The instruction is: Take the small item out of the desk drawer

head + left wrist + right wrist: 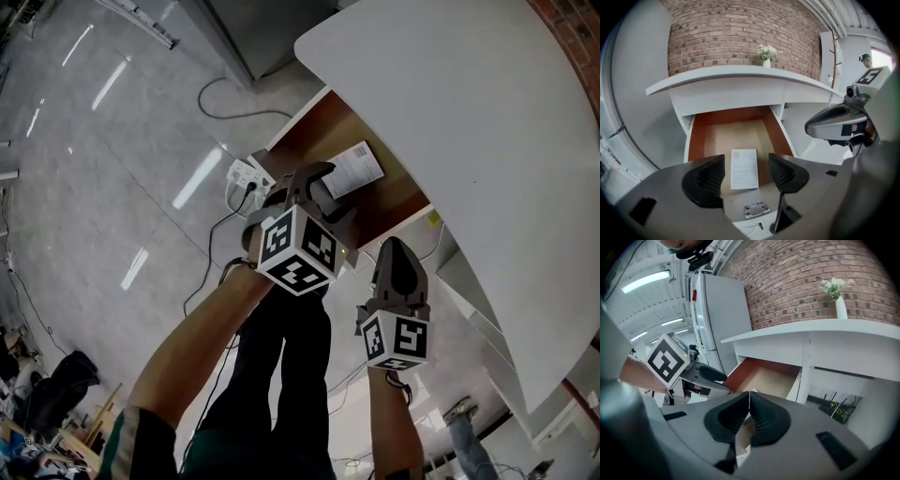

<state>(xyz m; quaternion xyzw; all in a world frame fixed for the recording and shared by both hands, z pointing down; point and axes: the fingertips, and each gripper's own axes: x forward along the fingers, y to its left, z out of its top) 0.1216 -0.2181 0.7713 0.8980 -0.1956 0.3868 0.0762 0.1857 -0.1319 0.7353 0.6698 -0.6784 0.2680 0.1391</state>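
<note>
The small item (pixel 358 169), a white printed sheet, is lying flat in the open drawer (pixel 696 140), at twelve o'clock from the left gripper (pixel 746 163). Its jaws are standing apart, likely to straddle the sheet. The right gripper (pixel 749 401), jaws together and empty, is hanging at its four o'clock.

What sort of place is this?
Probably an office or reception area: a white curved desk with an open brown-sided drawer, a red brick wall behind it, and a white power strip on the glossy grey floor.
</note>
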